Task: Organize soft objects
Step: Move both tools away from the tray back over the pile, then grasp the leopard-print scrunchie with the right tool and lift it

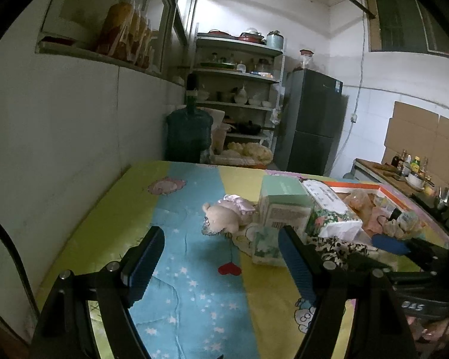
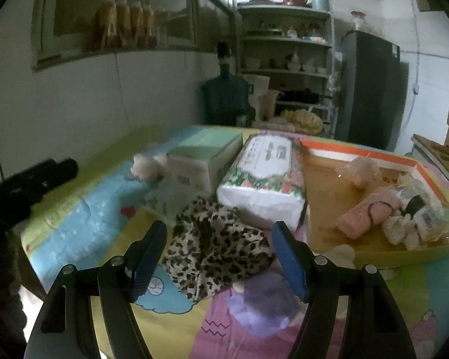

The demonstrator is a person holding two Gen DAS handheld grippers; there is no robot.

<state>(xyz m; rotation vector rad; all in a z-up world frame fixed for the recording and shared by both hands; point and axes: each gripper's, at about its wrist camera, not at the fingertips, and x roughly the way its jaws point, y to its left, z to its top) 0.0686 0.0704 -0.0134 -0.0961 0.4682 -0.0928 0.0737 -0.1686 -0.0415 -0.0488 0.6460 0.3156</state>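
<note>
Leopard-print crumpled cloth (image 2: 215, 239) lies on the table just ahead of my right claw (image 2: 221, 257), jaws spread and empty; my left claw (image 1: 221, 264) is likewise released. Some soft bits already sit in the orange-rimmed cardboard tray (image 2: 323, 179), but the beige plush bear (image 1: 224, 214) waits outside

Both devices are being shown with black angled arms fastened by round silver screws; each hand-held gripper (image 1: 221, 264) (image 2: 220, 258) is being tipped with ridged blue pads (image 1: 296, 264).
</note>
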